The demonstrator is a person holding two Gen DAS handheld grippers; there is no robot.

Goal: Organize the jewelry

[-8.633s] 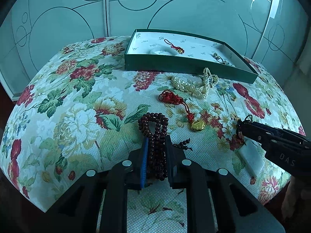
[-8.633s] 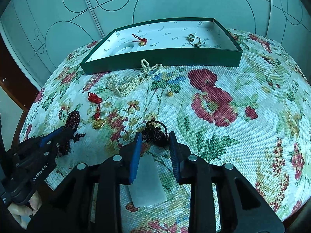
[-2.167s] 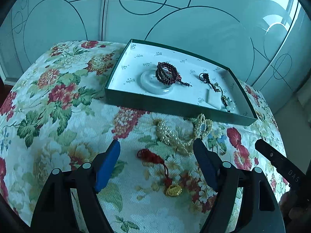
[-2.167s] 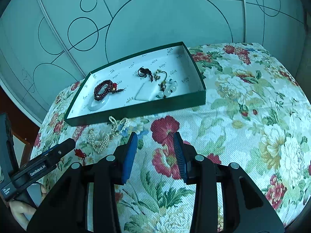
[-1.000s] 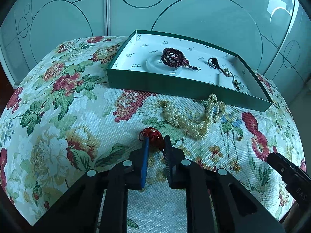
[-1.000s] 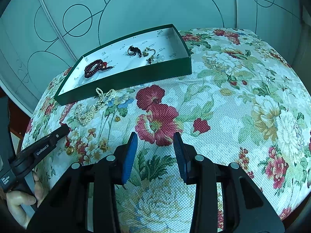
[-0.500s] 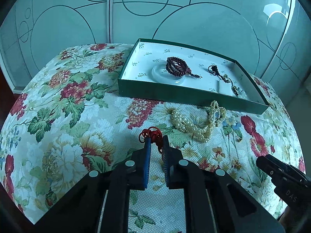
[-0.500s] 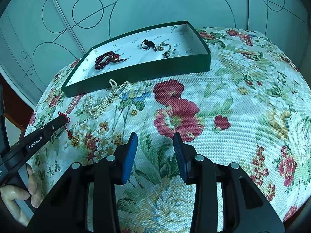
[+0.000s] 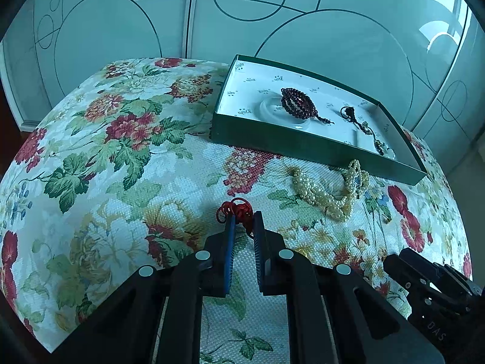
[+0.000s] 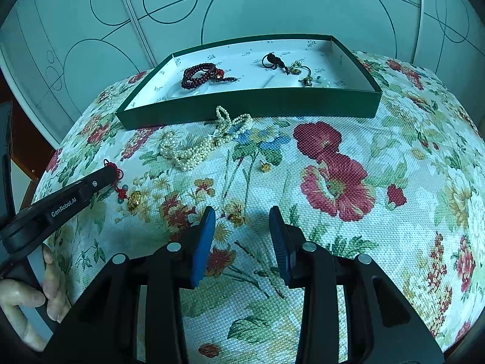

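Observation:
My left gripper (image 9: 242, 217) is shut on the red cord of a pendant (image 9: 235, 209) and holds it above the floral cloth; in the right wrist view the cord hangs from the gripper (image 10: 110, 171) with a gold charm (image 10: 134, 199) at its end. My right gripper (image 10: 242, 215) is open and empty over the cloth. A green tray (image 9: 303, 145) at the back holds a dark red bead bracelet (image 9: 298, 107) and small pieces (image 10: 288, 66). A pearl necklace (image 9: 327, 189) lies on the cloth in front of the tray.
A small gold earring (image 10: 265, 166) lies on the cloth near the pearls. The round table with the floral cloth (image 9: 121, 157) drops off at all sides. Frosted glass panels (image 9: 121, 15) stand behind it.
The left gripper closed on the red cord pendant a second ago and has lifted it off the cloth. The right gripper has stayed open and shifted slightly.

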